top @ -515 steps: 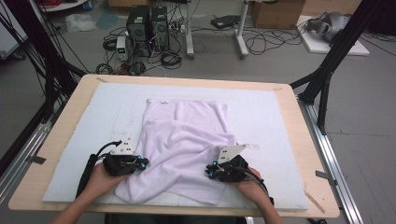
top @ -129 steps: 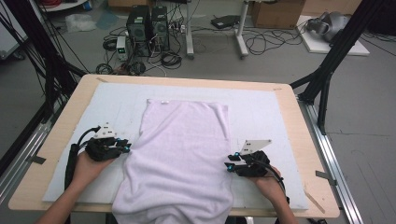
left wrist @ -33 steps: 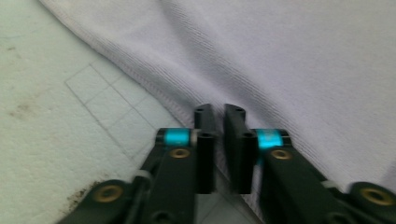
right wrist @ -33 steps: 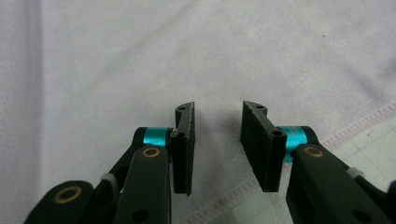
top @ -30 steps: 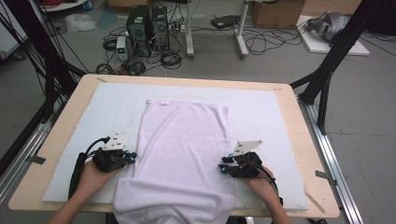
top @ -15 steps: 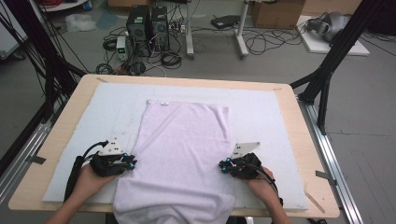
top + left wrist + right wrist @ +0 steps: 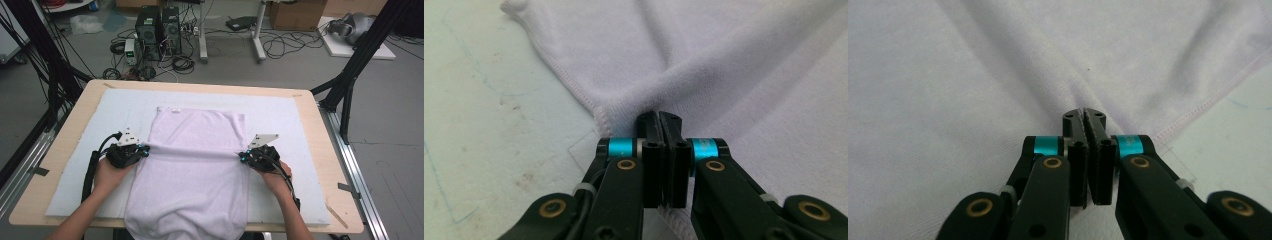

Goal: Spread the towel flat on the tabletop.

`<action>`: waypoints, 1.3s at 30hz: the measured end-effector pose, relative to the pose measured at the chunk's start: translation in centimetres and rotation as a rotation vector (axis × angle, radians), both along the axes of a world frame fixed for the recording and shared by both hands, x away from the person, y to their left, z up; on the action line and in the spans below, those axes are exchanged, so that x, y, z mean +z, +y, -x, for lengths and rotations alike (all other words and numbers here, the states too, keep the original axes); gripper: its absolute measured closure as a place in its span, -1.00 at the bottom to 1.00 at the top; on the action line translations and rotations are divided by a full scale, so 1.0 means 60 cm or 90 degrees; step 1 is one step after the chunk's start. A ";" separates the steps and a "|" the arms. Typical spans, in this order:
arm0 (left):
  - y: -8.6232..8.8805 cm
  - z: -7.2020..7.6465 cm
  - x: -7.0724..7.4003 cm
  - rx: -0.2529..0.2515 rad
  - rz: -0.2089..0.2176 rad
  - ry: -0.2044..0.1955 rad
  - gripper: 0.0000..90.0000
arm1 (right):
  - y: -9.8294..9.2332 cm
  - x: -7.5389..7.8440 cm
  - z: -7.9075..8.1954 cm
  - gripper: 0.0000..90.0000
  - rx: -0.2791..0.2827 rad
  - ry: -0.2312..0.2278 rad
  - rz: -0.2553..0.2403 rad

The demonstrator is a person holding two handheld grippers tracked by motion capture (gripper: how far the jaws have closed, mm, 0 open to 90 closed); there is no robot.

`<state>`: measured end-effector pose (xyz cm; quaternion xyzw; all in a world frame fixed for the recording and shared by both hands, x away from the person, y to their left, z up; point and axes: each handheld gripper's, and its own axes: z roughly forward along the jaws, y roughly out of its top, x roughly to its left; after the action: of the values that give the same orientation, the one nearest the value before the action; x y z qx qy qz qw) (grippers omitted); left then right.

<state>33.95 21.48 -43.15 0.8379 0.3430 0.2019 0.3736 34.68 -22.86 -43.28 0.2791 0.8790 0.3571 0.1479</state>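
A pale lilac cloth [image 7: 195, 185] lies lengthwise on the white mat [image 7: 287, 120], its near end hanging over the table's front edge. My left gripper [image 7: 146, 149] is shut on the cloth's left hem about halfway along it. In the left gripper view the jaws [image 7: 659, 118] pinch a bunched fold of the cloth [image 7: 734, 65] just inside the stitched hem. My right gripper [image 7: 241, 157] is shut on the right hem straight across. Its jaws [image 7: 1084, 115] nip a pleat of the cloth [image 7: 973, 75]. A raised crease runs across the cloth between the two grippers.
The mat covers most of the wooden table [image 7: 75, 120], leaving a bare rim. Bare mat lies left and right of the cloth and beyond its far hem. Black frame legs [image 7: 350, 75] stand by the table's sides; computers [image 7: 157, 25] and cables lie on the floor behind.
Both grippers have moved away from the person toward the far end, carrying the pinched side hems along. A crease has risen across the cloth between them.
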 end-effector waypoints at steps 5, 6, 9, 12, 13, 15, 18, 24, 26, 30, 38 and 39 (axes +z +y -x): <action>0.021 0.024 0.022 -0.009 0.018 -0.011 0.56 | -0.007 0.017 0.016 0.59 0.005 -0.017 -0.042; 0.027 0.034 0.027 -0.018 0.022 -0.015 0.51 | -0.008 0.025 0.025 0.55 0.020 -0.021 -0.054; 0.036 0.072 0.034 -0.046 0.051 -0.017 0.41 | -0.002 0.040 0.063 0.41 0.070 -0.028 -0.091; 0.031 0.115 0.028 -0.094 0.050 -0.005 0.36 | 0.013 0.035 0.105 0.32 0.127 -0.019 -0.109; 0.028 0.129 0.023 -0.108 0.046 0.001 0.32 | 0.019 0.029 0.117 0.28 0.145 -0.012 -0.108; 0.022 0.154 0.010 -0.138 0.037 0.017 0.20 | 0.026 0.017 0.141 0.15 0.175 0.019 -0.129; 0.016 0.182 -0.004 -0.199 0.034 0.047 0.08 | 0.036 0.002 0.175 0.11 0.222 0.046 -0.119; 0.008 0.206 -0.018 -0.280 0.022 0.068 0.91 | 0.045 -0.023 0.198 0.84 0.268 0.055 -0.058; 0.007 0.206 -0.016 -0.280 0.016 0.072 0.95 | 0.042 -0.022 0.194 0.96 0.280 0.067 -0.056; 0.027 0.230 -0.001 -0.284 0.034 0.069 0.96 | 0.030 -0.012 0.206 0.98 0.302 0.081 -0.038; 0.020 0.241 0.013 -0.279 0.040 0.040 0.29 | 0.019 0.024 0.225 0.43 0.304 0.052 -0.081; 0.015 0.233 0.009 -0.275 0.036 0.039 0.26 | 0.020 0.018 0.213 0.35 0.284 0.046 -0.080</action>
<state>19.98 22.38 -42.59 0.8869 0.1724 0.0816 0.4207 21.89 -21.67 -42.20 0.0996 0.8996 0.4250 0.0160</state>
